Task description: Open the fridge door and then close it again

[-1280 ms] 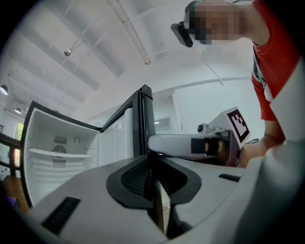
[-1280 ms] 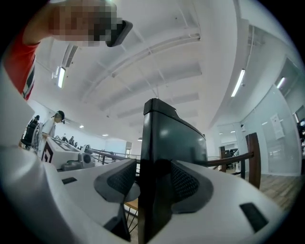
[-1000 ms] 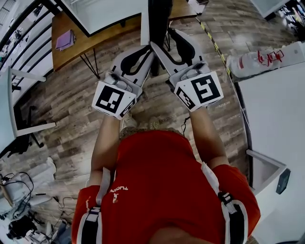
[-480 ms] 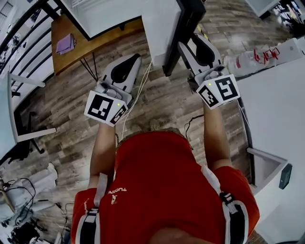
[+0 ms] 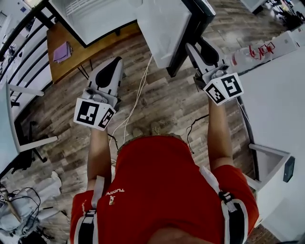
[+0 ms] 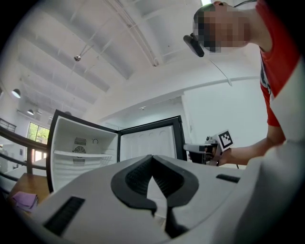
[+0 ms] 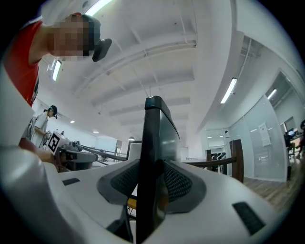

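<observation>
The fridge (image 5: 90, 14) stands at the top of the head view with its white inside showing, also seen in the left gripper view as the fridge (image 6: 81, 155). Its door (image 5: 164, 24) hangs open to the right, black edge toward me. My right gripper (image 5: 196, 46) has that black door edge (image 7: 150, 143) between its pads; its jaws have just been closing, and both pads touch the edge. My left gripper (image 5: 113, 64) hangs over the floor left of the door, shut with nothing in it, its pads meeting in the left gripper (image 6: 152, 162) view.
A wooden table (image 5: 76, 45) with a purple item (image 5: 63, 51) stands left of the fridge. A white cable (image 5: 136, 102) trails across the wood floor. A white counter (image 5: 276, 109) with a clear bottle (image 5: 257, 52) runs along the right. Another person (image 7: 40, 126) stands far off.
The door has swung rightward and further open, with my right gripper moving along on its edge. My left gripper has drawn away to the left and its jaws have shut.
</observation>
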Demonstrator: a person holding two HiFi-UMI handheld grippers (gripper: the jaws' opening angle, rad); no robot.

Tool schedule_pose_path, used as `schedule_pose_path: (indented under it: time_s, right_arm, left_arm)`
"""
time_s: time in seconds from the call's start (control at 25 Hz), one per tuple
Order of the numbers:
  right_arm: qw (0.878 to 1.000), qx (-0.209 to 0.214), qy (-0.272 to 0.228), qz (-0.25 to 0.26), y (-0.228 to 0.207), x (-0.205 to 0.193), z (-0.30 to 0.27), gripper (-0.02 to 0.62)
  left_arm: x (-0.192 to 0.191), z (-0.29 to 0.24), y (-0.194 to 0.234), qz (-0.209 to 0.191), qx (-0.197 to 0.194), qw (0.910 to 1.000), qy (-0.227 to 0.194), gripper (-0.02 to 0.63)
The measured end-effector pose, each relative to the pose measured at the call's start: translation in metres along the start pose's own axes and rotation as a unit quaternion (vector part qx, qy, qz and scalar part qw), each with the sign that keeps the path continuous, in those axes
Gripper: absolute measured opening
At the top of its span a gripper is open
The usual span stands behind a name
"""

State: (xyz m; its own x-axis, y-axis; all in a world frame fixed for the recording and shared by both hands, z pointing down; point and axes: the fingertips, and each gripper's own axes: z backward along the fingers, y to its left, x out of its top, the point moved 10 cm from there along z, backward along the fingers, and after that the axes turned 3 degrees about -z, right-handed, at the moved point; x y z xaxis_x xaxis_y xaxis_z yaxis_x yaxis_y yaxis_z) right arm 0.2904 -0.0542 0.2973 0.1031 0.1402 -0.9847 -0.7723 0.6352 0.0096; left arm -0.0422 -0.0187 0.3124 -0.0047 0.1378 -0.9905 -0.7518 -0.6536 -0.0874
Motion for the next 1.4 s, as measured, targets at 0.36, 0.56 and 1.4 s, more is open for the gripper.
schedule_pose_path:
  time_s: [0.36,0.56,1.4]
  right_arm:
    - [1.000,-0.003,0.005,0.007,-0.015,0.005,0.004,0.169]
    - [1.000,-0.008,0.006,0.011,-0.016,0.003,0.004,0.164]
    - [0.997,0.056,-0.012,0.045,0.017,-0.001,-0.018,0.190]
  left_arm:
    - [0.001,-0.004,0.005,0.000,0.010,0.9999,0.003,0.009]
    - [-0.001,-0.003,0.009,0.002,0.015,0.9999,0.001,0.009]
    - [0.002,0.001,-0.007,-0.010,0.058,0.9982,0.007,0.009]
